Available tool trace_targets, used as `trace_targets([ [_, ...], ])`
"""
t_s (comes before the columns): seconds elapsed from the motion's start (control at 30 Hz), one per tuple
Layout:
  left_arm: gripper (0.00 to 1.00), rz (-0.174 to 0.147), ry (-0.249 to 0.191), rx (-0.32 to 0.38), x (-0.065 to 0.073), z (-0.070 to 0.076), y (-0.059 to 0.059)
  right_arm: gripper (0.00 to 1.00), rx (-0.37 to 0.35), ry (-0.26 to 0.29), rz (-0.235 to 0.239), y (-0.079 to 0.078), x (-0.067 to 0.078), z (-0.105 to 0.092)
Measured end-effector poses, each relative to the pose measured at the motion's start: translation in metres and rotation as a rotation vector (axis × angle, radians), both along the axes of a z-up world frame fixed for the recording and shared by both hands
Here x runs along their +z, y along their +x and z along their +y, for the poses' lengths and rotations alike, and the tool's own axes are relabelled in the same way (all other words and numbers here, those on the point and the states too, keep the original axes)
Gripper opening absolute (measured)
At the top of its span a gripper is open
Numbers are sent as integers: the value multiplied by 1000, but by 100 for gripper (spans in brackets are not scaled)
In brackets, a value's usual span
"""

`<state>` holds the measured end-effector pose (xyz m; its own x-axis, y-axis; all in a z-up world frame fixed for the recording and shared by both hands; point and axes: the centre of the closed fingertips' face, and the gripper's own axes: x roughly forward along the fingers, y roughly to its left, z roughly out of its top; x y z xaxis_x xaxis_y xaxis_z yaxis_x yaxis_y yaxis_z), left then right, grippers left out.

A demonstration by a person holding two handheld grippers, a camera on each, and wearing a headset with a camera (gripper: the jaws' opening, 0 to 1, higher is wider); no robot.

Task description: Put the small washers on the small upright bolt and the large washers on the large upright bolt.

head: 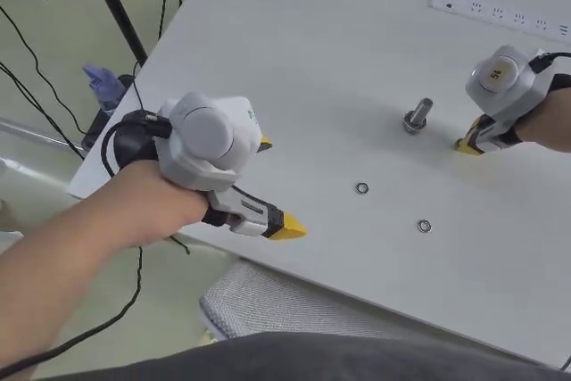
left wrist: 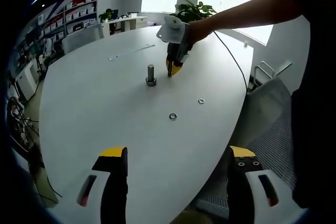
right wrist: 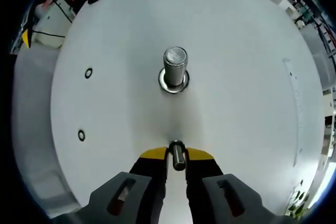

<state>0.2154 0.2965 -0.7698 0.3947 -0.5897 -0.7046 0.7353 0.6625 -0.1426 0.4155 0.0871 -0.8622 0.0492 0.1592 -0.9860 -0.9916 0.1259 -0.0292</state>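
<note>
- Right gripper (right wrist: 177,151): jaws shut narrow on the small bolt (right wrist: 178,158), gripping its shaft, tips down at the table (head: 294,51).
- Left gripper (head: 277,186): jaws wide apart, nothing in them, hovering at the near table edge, well away from the parts.
- Big bolt (right wrist: 175,66) stands upright mid-table, just beyond the right gripper's tips. The ring at its base could be a flange or a washer, I can't tell.
- A washer (head: 361,188) and a second washer (head: 424,226) lie flat on the table, apart from each other and on neither bolt. They look about the same size, so I can't tell small from large.
- Risk: the small bolt tips over on release if its head isn't flat on the table.
- Risk: it may knock the big bolt, which is very close.
- Risk: thin washers on a smooth top may skid under the tips instead of lifting, and the second one isn't far from the near edge.
- Right gripper view shows the bolt in the jaws, while in the head view the gripper body covers that spot.
- Left gripper view gives the clearest look at its own jaw gap.
- Head view adds the power strip (head: 500,13) at the far side.
</note>
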Motion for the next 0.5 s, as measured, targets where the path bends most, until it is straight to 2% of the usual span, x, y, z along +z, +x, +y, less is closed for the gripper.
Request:
trace_targets([
  [0.1, 77, -1, -1, 1, 0, -1, 0, 18, 7, 4, -13, 7, -3, 0],
  [0.33, 77, -1, 5, 0, -1, 0, -2, 24, -1, 24, -1, 1, 2, 3],
  [0.43, 77, -2, 5, 2, 0, 0, -2, 31, 6, 29, -10, 0, 5, 4],
  [0.5, 77, -9, 1, 7, 2, 1, -1, 30, 7, 28, -6, -1, 7, 4],
])
